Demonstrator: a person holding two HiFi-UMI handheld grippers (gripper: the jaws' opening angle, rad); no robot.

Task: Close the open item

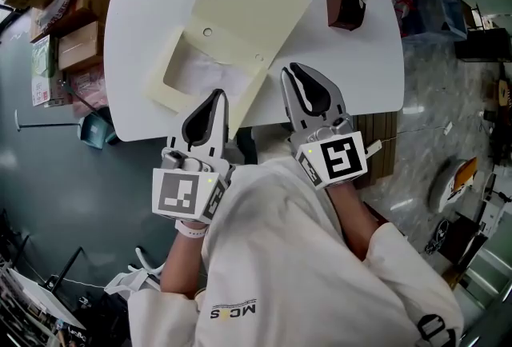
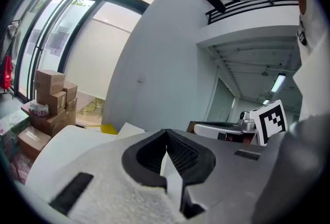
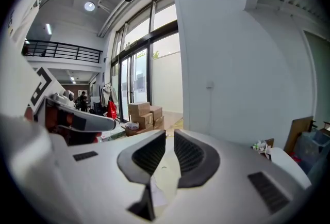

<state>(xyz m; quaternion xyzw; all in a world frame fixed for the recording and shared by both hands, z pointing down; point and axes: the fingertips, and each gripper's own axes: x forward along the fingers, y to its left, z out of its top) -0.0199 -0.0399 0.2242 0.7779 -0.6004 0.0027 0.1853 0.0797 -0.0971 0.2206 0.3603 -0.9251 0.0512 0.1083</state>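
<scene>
Cream folder (image 1: 240, 9), one, open on white table (image 1: 136, 25); left tongs (image 1: 218, 95) clenched, right tongs (image 1: 292, 70) slightly parted, empty.

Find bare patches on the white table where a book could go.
Bare: the strip between the open folder and the table's left edge; the stretch right of the folder, nearer than the brown pot. Crowded: the near edge, around left gripper and right gripper.
</scene>
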